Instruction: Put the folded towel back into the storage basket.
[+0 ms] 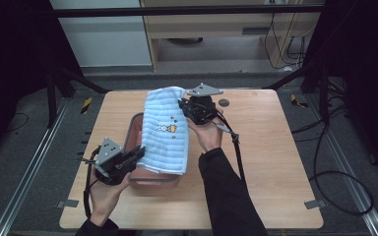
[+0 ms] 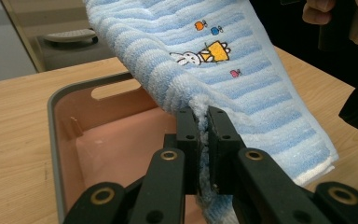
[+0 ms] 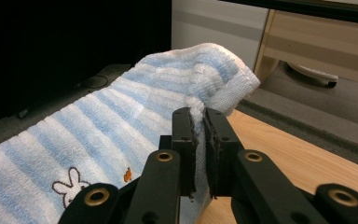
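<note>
Wooden table (image 1: 256, 162): both grippers, left gripper (image 1: 137, 153) and right gripper (image 1: 183, 104), clamp striped towel (image 1: 165, 130) over pink bin (image 1: 137, 123); suggest lowering evenly, keeping tension.

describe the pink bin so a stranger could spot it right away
On the wooden table, look under the blue striped towel held between the left gripper and the right gripper. The shallow bin there is pink inside, with a grey rim and a handle slot.

Fluffy ribbed terry-cloth towel (image 2: 242, 70); beneath it a smooth matt plastic tub (image 2: 65, 121) on the pale wood-grain surface (image 1: 266, 147); matt black tongs (image 2: 203, 122).
</note>
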